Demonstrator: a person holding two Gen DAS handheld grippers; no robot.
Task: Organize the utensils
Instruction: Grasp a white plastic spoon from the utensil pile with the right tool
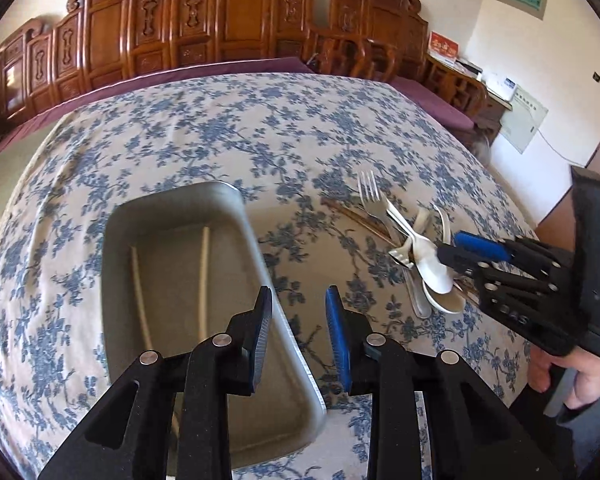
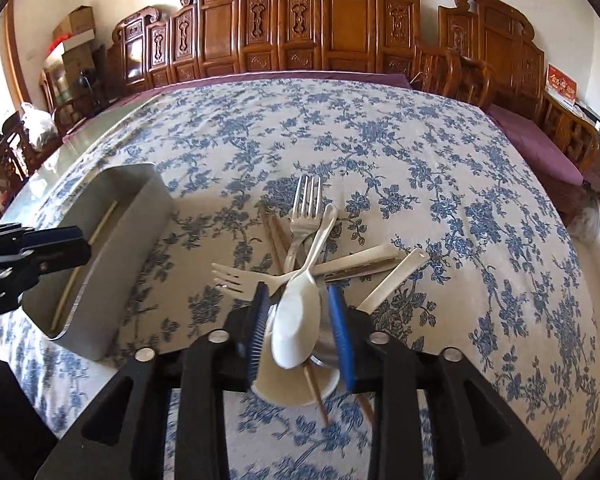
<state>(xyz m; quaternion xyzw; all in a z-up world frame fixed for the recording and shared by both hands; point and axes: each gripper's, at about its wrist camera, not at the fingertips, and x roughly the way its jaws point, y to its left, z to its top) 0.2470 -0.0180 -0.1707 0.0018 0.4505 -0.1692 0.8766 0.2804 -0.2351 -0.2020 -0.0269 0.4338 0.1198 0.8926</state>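
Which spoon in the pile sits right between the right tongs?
The glossy white plastic spoon, bowl lying between the open right tongs. The other white spoon's bowl lies underneath, nearer the camera.

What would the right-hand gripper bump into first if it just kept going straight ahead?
Most likely the white spoon, whose bowl already lies between the open right gripper fingers atop the utensil pile. Depth is hard to judge, so it might pass just above it.
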